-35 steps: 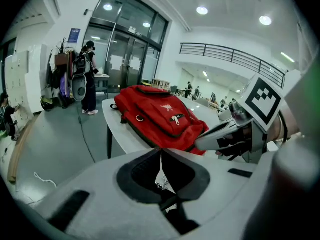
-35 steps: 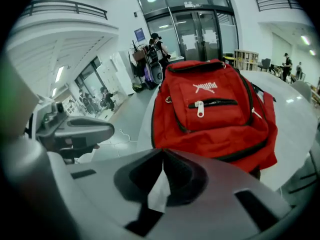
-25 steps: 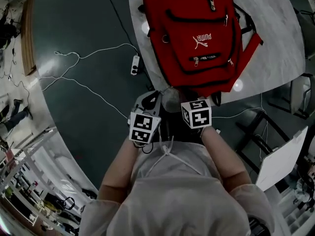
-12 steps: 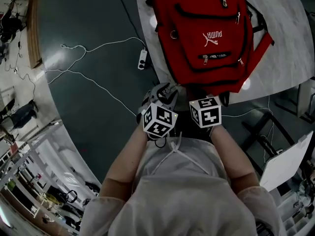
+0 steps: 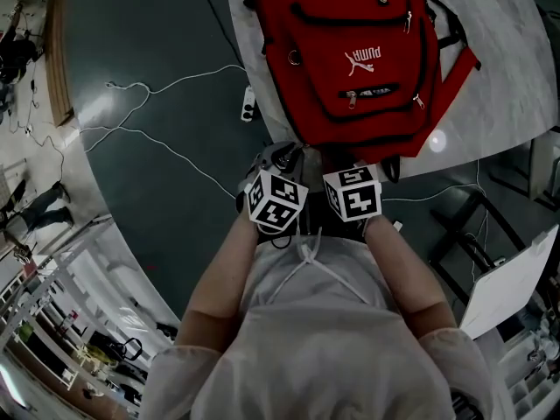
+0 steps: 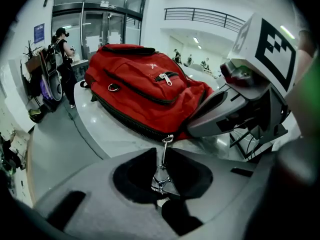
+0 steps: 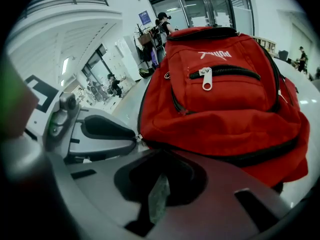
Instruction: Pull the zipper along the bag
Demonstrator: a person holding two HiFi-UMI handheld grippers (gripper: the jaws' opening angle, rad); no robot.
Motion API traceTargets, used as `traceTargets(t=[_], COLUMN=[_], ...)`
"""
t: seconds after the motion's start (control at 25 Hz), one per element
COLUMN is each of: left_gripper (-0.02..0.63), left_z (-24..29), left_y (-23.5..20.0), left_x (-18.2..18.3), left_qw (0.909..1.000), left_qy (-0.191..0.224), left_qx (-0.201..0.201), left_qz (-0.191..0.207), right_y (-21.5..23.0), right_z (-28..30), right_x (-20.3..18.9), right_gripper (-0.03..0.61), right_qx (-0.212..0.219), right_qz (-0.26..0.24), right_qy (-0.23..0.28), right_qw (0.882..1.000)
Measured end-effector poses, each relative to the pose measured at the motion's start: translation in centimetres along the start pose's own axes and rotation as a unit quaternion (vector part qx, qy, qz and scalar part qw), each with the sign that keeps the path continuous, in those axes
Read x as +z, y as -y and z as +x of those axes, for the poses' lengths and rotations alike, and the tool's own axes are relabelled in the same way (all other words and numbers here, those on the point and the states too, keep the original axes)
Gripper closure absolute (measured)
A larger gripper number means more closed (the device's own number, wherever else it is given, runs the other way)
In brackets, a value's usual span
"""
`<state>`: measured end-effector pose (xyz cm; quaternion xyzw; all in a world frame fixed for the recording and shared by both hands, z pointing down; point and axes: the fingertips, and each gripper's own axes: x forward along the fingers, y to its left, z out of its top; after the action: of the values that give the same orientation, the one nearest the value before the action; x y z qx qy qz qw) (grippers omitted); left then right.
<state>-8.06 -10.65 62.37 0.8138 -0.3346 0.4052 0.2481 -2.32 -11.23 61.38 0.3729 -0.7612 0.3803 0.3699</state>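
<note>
A red backpack (image 5: 350, 59) is laid flat on the white bench (image 5: 507, 68), its lower edge turned toward the person. The metal zipper pull (image 6: 162, 164) of the black zipper (image 6: 127, 125) running along that edge is pinched in the closed left gripper (image 6: 161, 181). The right gripper (image 7: 157, 199) is held just beside it at the bag's edge, jaws drawn together on a thin pale sliver that cannot be identified.
</note>
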Motion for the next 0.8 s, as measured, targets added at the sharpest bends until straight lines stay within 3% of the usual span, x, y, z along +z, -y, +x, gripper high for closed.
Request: traceTargets(t=[0.16, 0.32, 0.52, 0.8], left_gripper=[0.587, 0.591, 0.591, 0.591], left_z=[0.3, 0.5, 0.4, 0.2], left_y=[0.6, 0.7, 0.5, -0.5], left_x=[-0.1, -0.2, -0.1, 0.1], left_qw=[0.9995, 0.9984, 0.9972, 0.9981], left_qy=[-0.031, -0.056, -0.051, -0.048], left_qx=[0.005, 0.003, -0.021, 0.008], left_qz=[0.003, 0.002, -0.051, -0.039], right_y=[0.0, 0.0, 0.0, 0.1], right_z=[0.0, 0.1, 0.2, 0.2], right_x=[0.0, 0.0, -0.1, -0.3], right_gripper=[0.551, 0.551, 0.551, 0.551], right_qx=[0.002, 0.008, 0.002, 0.01], right_qz=[0.004, 0.006, -0.019, -0.037], right_qy=[0.0, -0.003, -0.018, -0.045], right_qw=[1.0, 1.0, 1.0, 0.998])
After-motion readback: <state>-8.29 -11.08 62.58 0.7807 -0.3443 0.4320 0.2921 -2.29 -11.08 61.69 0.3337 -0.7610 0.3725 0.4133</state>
